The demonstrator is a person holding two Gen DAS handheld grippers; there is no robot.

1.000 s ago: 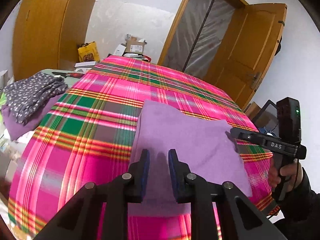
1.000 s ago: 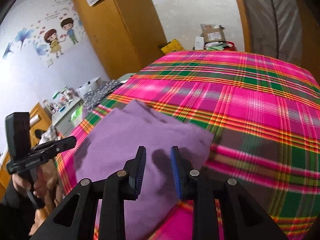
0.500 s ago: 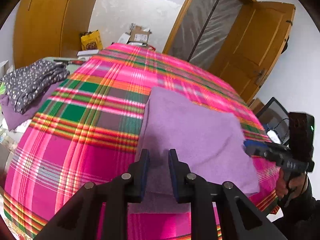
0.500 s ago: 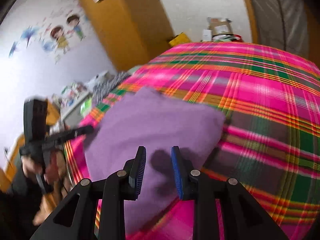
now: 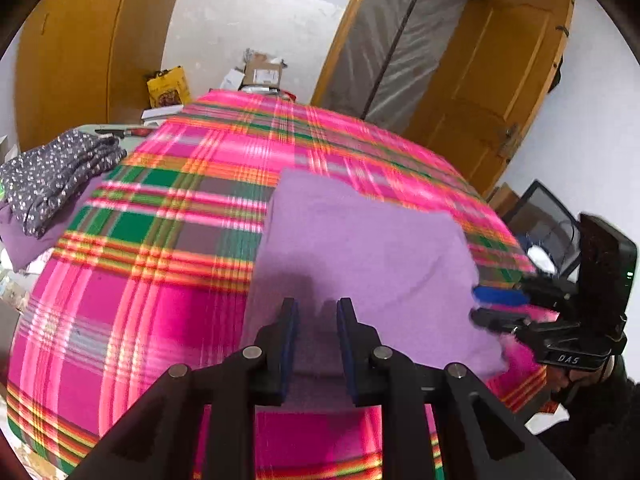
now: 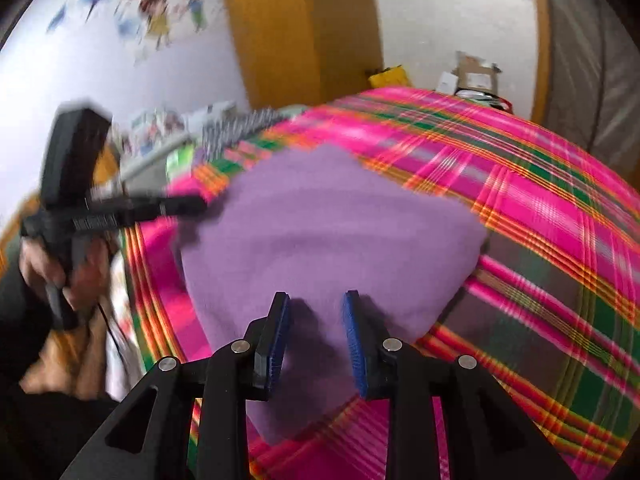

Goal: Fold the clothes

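Observation:
A folded purple cloth lies flat on the pink plaid bedspread. My left gripper hovers over the cloth's near edge, open by a narrow gap with nothing between the pads. In the same view my right gripper reaches in at the cloth's right edge, blue pads apart. The right wrist view shows the cloth from its other side, with my right gripper open above its near corner. There my left gripper is blurred by the cloth's left edge, held by a hand.
A pile of dotted grey clothes on a purple garment sits off the bed's left side. Cardboard boxes stand beyond the far end. A wooden door and a dark screen are at the right, a wardrobe behind.
Both grippers have closed in on the purple cloth from opposite sides. The right one now sits at its right edge. Neither has taken hold of anything.

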